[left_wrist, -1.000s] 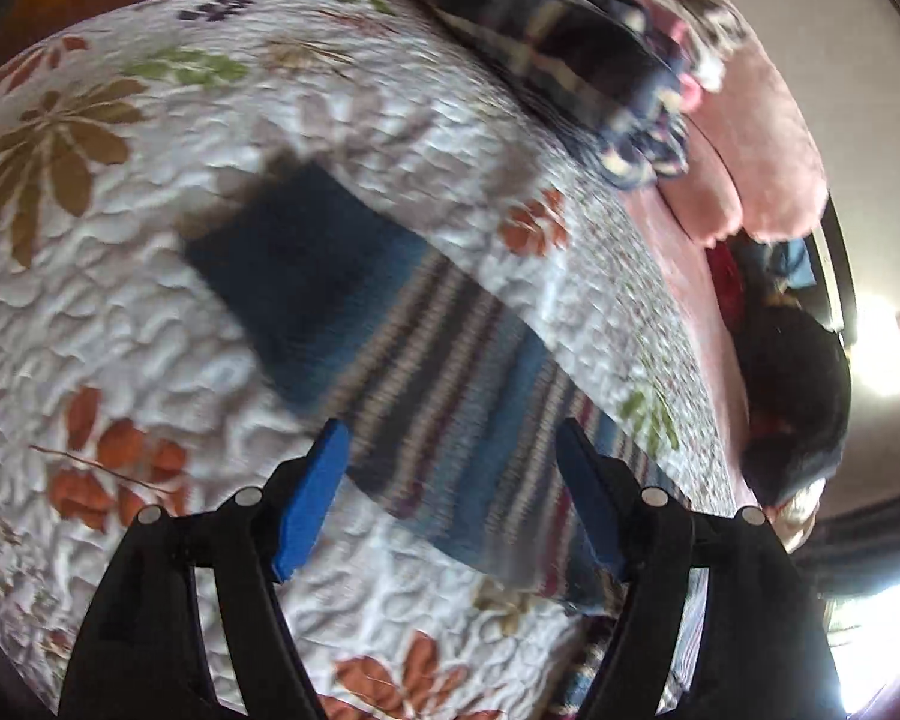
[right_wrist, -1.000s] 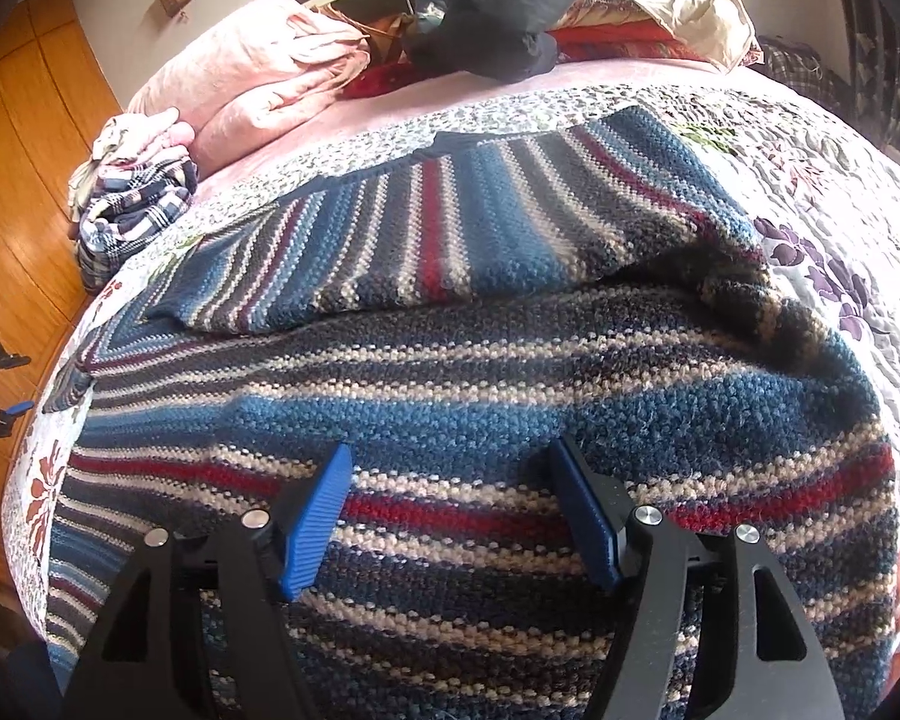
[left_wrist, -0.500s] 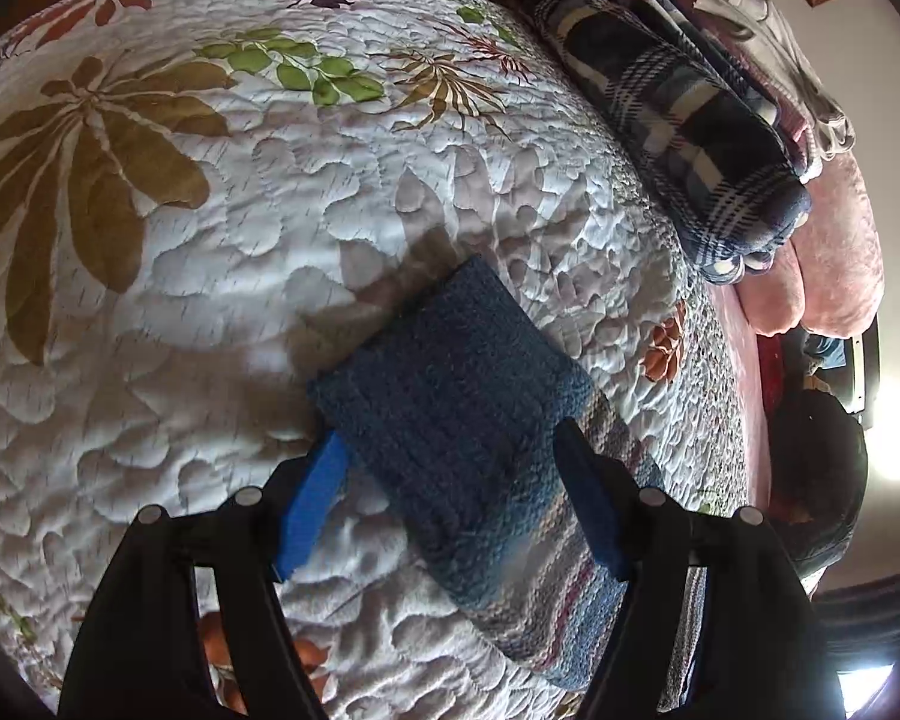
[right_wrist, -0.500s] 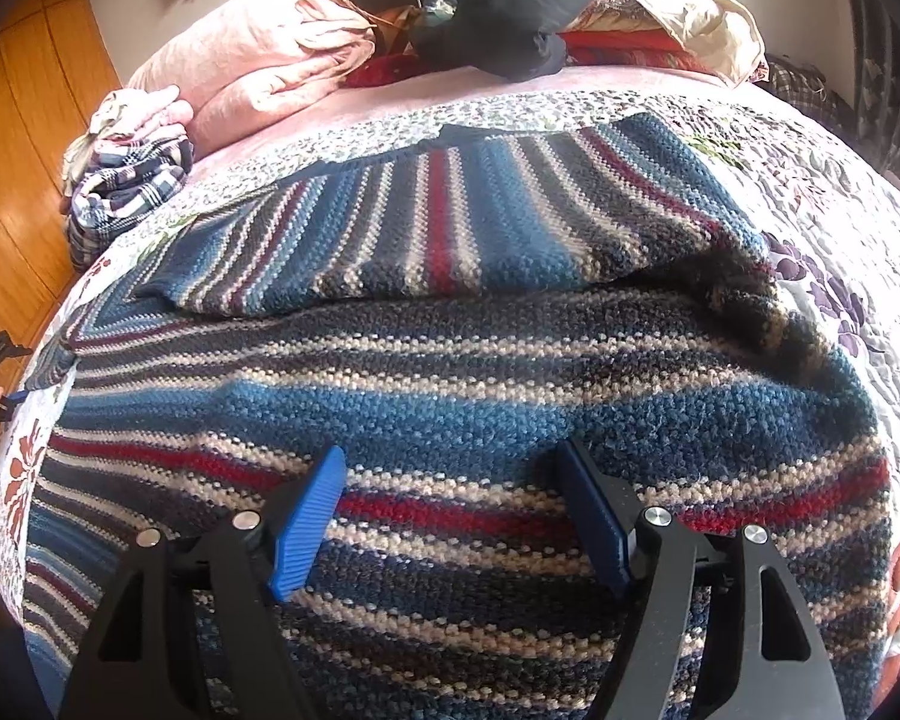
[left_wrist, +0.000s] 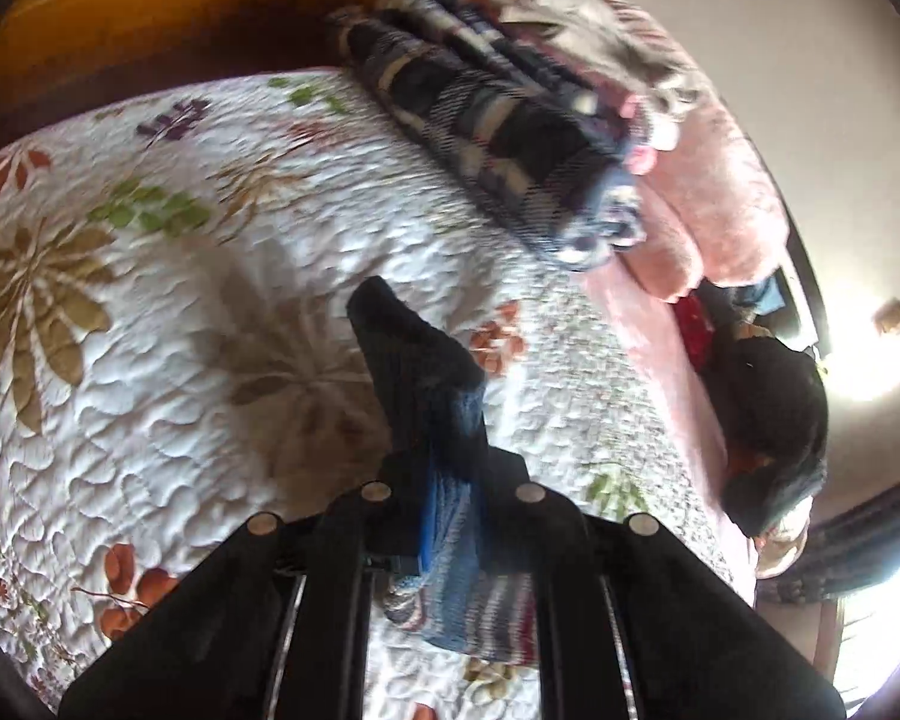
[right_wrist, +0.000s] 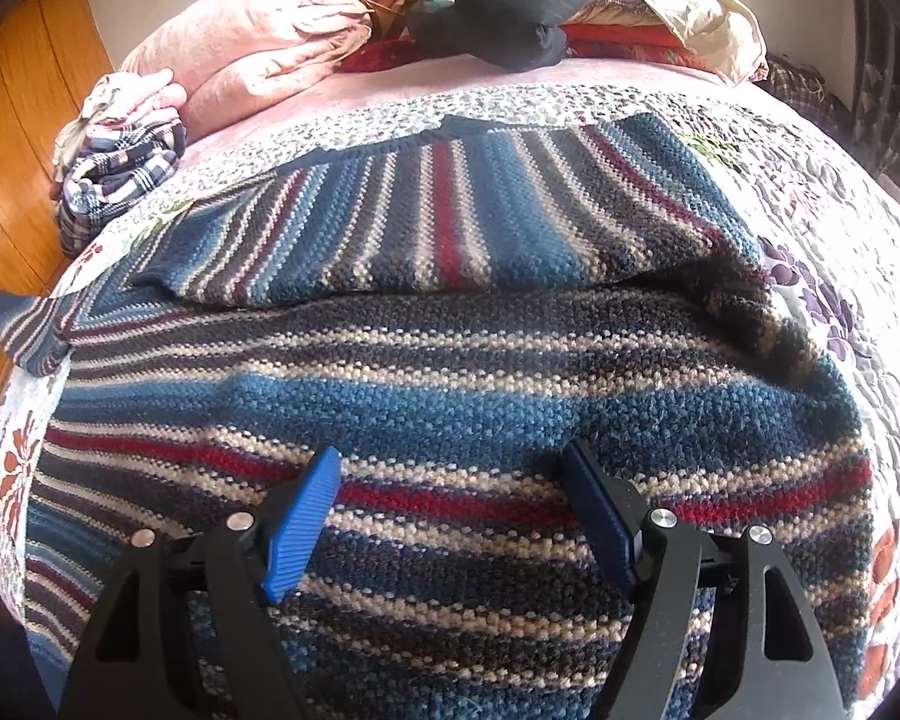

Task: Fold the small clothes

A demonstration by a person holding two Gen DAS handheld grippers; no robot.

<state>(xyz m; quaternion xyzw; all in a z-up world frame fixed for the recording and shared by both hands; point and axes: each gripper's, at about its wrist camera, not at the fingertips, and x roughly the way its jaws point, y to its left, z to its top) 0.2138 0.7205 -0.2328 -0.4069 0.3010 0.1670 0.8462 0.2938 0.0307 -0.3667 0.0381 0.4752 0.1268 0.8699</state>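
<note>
Gripping one sweater (right_wrist: 450, 396) sleeve (left_wrist: 426, 372)

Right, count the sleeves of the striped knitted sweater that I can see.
2. One sleeve lies folded across the striped knitted sweater; the other sleeve, at its left edge, is pinched by its cuff in the left gripper.

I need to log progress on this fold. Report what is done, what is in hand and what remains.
Done: one sleeve already lies folded across the striped sweater on the quilt. In hand: the left gripper is shut on the other sleeve's cuff, lifted off the quilt. The right gripper hovers open above the sweater's body. Left: lay this sleeve over, then fold the body.
</note>
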